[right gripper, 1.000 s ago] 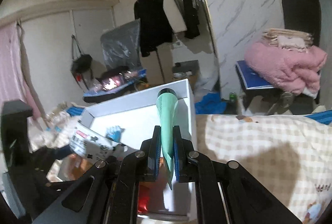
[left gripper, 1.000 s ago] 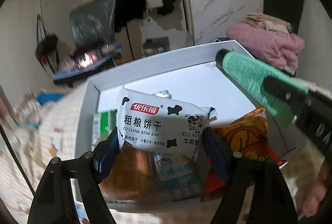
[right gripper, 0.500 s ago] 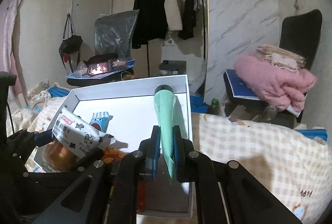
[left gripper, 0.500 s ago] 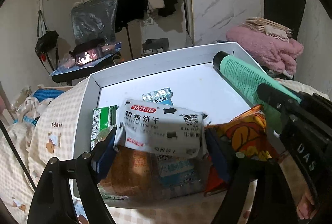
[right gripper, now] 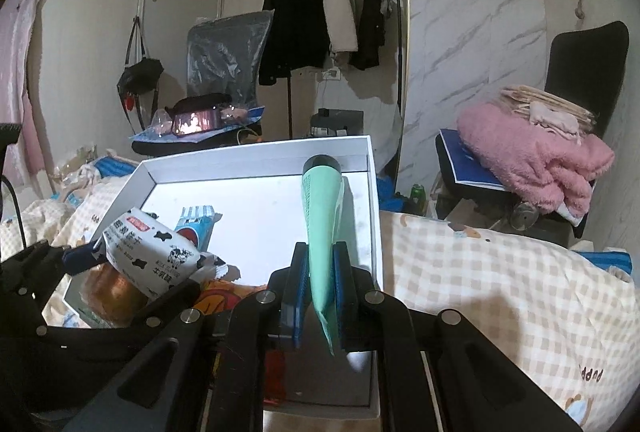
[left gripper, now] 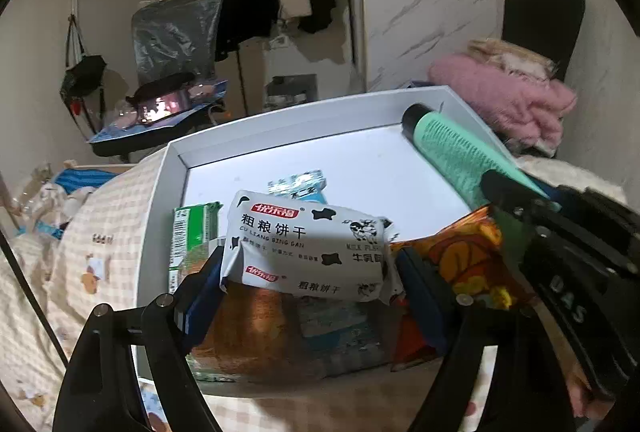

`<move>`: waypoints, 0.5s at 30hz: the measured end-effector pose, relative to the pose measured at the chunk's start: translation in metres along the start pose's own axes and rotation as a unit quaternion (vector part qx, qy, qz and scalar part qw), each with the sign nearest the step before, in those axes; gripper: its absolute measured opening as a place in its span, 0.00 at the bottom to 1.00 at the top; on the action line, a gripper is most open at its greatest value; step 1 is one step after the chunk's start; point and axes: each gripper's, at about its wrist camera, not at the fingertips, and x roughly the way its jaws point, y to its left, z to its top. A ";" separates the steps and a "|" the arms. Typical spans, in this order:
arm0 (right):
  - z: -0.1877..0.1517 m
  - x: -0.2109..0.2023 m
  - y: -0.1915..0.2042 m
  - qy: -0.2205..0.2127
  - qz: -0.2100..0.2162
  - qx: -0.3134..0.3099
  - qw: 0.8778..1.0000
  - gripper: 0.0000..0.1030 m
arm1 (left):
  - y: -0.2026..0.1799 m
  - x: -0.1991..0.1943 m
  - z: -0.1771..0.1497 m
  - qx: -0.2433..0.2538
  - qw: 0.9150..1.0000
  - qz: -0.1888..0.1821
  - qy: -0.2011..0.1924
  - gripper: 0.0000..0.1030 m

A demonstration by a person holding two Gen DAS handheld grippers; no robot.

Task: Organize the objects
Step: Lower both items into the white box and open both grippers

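The white biscuit packet [left gripper: 308, 252], upright between the left tool's [left gripper: 310, 272] fingers a second ago, now lies tipped flat on the snacks as that tool widens.

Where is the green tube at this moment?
The green tube is clamped in the right claw, slanting over the right side of the white tray, black cap toward its far wall.

A bed [right gripper: 500, 296] covered in a cream-and-tan checked sheet with small cartoon prints carries the things. Directly on it lies a shallow white box tray [left gripper: 154, 232], its raised rim framing a pale floor. The tray sits toward the left of the sheet in the right wrist view, with bare bedding beside its right wall. Rumpled bedding, possibly with loose items, lies past the tray's left edge, too blurred to name.
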 end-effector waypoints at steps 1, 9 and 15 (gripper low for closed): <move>0.000 0.000 -0.001 -0.003 0.000 0.004 1.000 0.12 | 0.002 -0.001 0.000 -0.007 1.000 -0.007 0.001 0.83; 0.000 -0.001 -0.004 -0.008 0.018 0.014 1.000 0.12 | 0.007 -0.003 0.002 -0.022 1.000 -0.016 0.001 0.83; 0.003 -0.004 -0.007 -0.007 0.019 0.022 1.000 0.38 | 0.025 -0.009 0.000 -0.083 0.994 -0.069 -0.009 0.83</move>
